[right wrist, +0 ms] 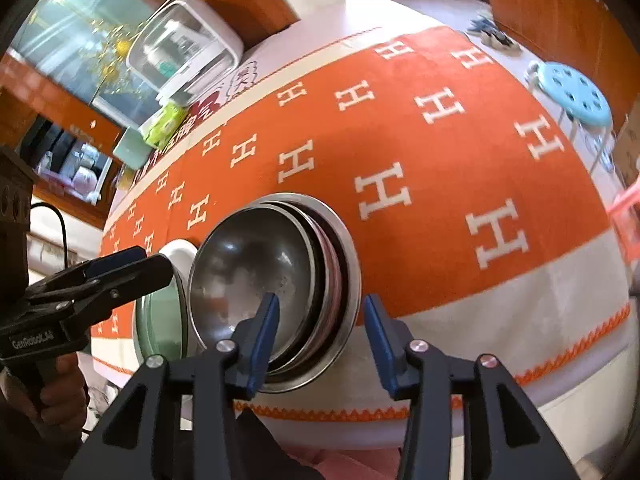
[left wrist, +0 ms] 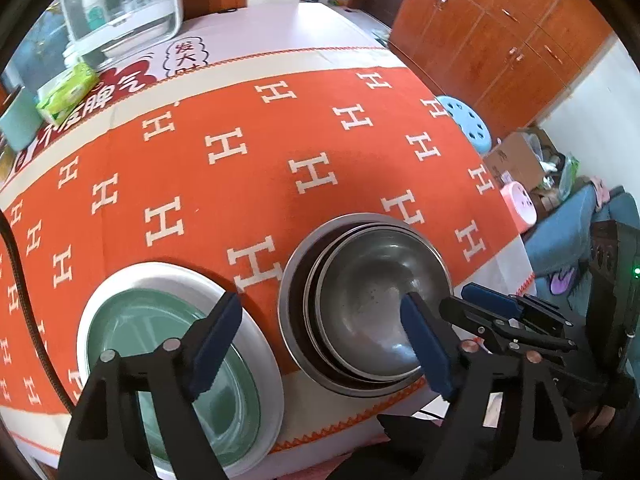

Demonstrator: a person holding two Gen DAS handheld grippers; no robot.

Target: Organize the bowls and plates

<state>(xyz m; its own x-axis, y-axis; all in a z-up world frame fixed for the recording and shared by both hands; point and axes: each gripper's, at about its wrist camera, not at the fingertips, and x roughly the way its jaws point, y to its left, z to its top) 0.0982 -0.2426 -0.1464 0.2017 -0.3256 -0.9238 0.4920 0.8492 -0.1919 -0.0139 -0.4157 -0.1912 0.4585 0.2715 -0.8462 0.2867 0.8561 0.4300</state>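
Your bowls are nested and plates stacked on the tabletop; little seems left. Both jaws are spread, holding nothing.

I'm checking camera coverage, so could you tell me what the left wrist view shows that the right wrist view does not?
Only the left wrist view shows the pink stool, the cardboard box and nearly the whole green plate. Only the right wrist view shows the fish tank and the hand holding the left gripper. Both share the nested steel bowls, orange tablecloth, blue stool and green tissue pack.
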